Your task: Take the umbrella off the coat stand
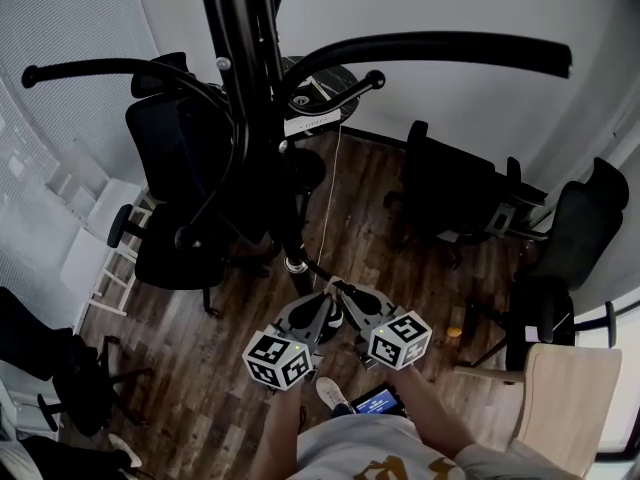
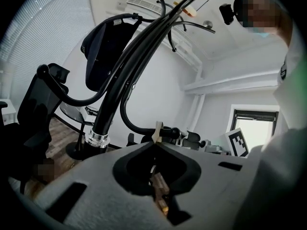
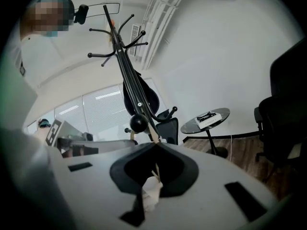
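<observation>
The black coat stand (image 1: pixel 245 88) rises right in front of me, with curved arms that end in knobs and a chrome collar (image 1: pixel 295 264) low on its pole. I cannot tell an umbrella apart from the stand's black tubes (image 2: pixel 129 61). My left gripper (image 1: pixel 325 290) and right gripper (image 1: pixel 340 288) meet tip to tip just below the collar. A thin pale cord (image 1: pixel 332 208) runs down to that spot. The left gripper (image 2: pixel 156 142) is shut on a thin tan strip (image 2: pixel 157 130). The right gripper (image 3: pixel 156 143) is shut on a pale strip (image 3: pixel 152 128).
Black office chairs stand at the left (image 1: pixel 175 198), right (image 1: pixel 455 193) and far right (image 1: pixel 570 238). A round side table (image 1: pixel 320 93) sits behind the stand by the wall. A pale wooden chair (image 1: pixel 560 398) is at my right, and my shoe (image 1: pixel 333 393) is below the grippers.
</observation>
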A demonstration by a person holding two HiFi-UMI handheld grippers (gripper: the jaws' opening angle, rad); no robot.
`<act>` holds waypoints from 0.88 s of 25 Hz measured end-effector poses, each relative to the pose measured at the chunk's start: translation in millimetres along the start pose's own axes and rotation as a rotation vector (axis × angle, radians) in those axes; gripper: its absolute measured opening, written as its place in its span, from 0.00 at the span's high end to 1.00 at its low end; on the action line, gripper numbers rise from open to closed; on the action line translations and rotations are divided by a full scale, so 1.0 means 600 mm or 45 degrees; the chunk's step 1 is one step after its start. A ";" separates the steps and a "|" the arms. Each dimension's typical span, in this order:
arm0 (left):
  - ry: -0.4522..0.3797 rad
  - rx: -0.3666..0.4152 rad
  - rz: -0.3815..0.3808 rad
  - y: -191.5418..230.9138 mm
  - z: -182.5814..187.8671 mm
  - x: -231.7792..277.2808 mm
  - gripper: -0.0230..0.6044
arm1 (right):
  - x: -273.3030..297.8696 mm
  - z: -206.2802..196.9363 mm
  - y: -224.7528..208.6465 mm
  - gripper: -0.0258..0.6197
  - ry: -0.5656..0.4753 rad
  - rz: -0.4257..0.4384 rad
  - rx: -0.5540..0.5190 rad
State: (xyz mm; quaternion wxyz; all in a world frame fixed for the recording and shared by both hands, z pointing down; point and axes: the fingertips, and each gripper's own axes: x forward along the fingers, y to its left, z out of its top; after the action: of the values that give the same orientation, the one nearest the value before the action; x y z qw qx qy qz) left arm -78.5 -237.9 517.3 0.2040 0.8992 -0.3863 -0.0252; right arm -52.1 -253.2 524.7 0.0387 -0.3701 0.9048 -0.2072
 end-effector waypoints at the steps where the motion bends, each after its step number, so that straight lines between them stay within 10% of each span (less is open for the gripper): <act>1: -0.003 0.000 0.001 -0.002 0.001 -0.001 0.93 | -0.002 0.001 0.001 0.94 0.001 0.001 -0.003; 22: -0.063 -0.022 -0.012 -0.057 0.011 -0.007 0.93 | -0.065 0.027 0.015 0.94 -0.043 -0.003 -0.036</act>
State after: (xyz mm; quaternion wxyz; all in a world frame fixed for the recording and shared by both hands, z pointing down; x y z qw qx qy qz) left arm -59.5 -216.2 497.3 0.2022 0.8982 -0.3869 -0.0519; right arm -26.1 -226.6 503.2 0.0486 -0.3752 0.9063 -0.1882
